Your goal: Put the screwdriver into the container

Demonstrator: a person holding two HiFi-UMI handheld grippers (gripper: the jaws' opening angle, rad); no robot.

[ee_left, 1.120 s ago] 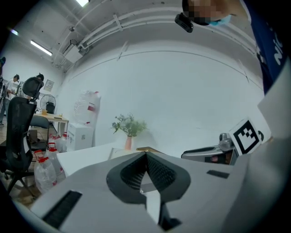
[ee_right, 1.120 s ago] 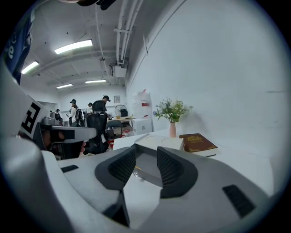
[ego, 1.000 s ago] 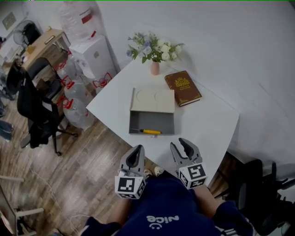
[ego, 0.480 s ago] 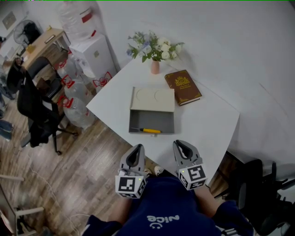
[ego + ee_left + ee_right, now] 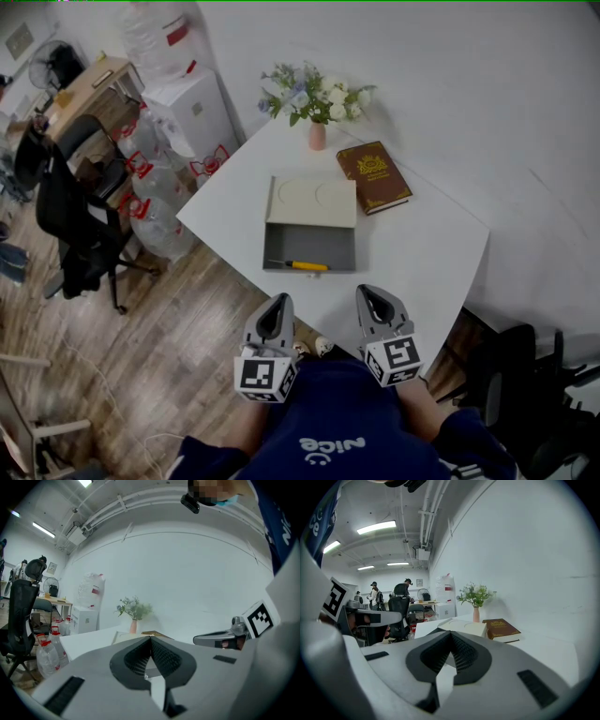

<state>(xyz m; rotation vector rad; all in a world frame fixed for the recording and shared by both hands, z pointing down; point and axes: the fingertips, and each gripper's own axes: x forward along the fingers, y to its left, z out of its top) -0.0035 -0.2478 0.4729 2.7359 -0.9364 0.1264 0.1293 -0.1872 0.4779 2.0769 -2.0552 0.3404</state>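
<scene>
Already the screwdriver (image 5: 302, 266) lies inside the open grey container (image 5: 309, 244).

In the left gripper view, the left gripper's (image 5: 151, 640) closed jaws hide much of the table (image 5: 82, 639) and all but a sliver of the container (image 5: 122, 637). The book's (image 5: 374, 177) cover print is too small to read. The near-right black chair (image 5: 539, 394) is cut off.

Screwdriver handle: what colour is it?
Yellow handle on the screwdriver, lying in the grey container; best seen in the head view.
</scene>
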